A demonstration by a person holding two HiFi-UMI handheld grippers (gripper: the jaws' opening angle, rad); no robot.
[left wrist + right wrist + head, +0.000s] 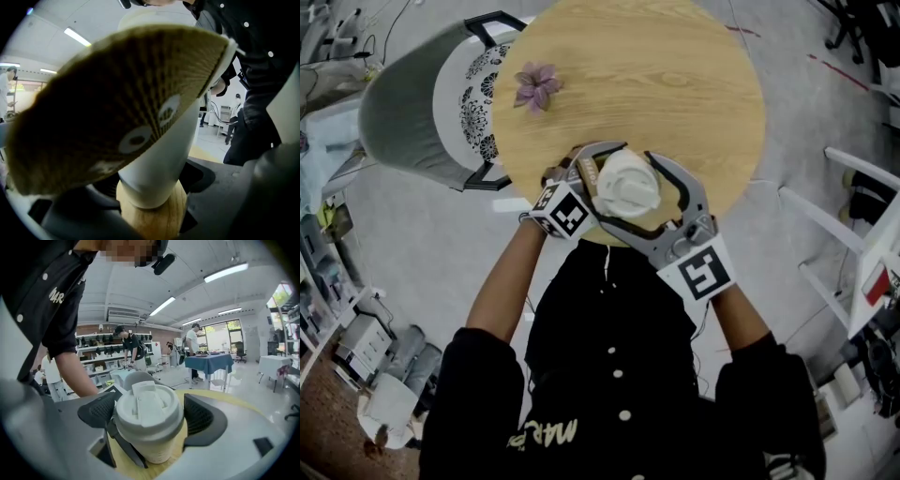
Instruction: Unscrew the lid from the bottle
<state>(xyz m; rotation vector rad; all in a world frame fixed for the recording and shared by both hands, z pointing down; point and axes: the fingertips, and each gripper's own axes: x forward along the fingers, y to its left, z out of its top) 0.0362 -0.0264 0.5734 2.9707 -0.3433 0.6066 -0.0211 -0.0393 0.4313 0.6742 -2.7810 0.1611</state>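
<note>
A paper cup with a brown ribbed sleeve (117,93) and a white lid (628,184) stands near the front edge of the round wooden table (675,84). My left gripper (592,186) reaches in from the left below the lid and is shut on the cup's white lower body (154,159). My right gripper (625,189) comes from the front right at lid height. In the right gripper view its two dark pads (200,416) lie against opposite sides of the lid (149,411). The cup's base rests on the wood.
A purple flower (536,86) lies on the table's far left part. A grey chair with a patterned seat (441,103) stands against the table's left edge. White furniture (853,234) is at the right. People stand far off in the room (126,350).
</note>
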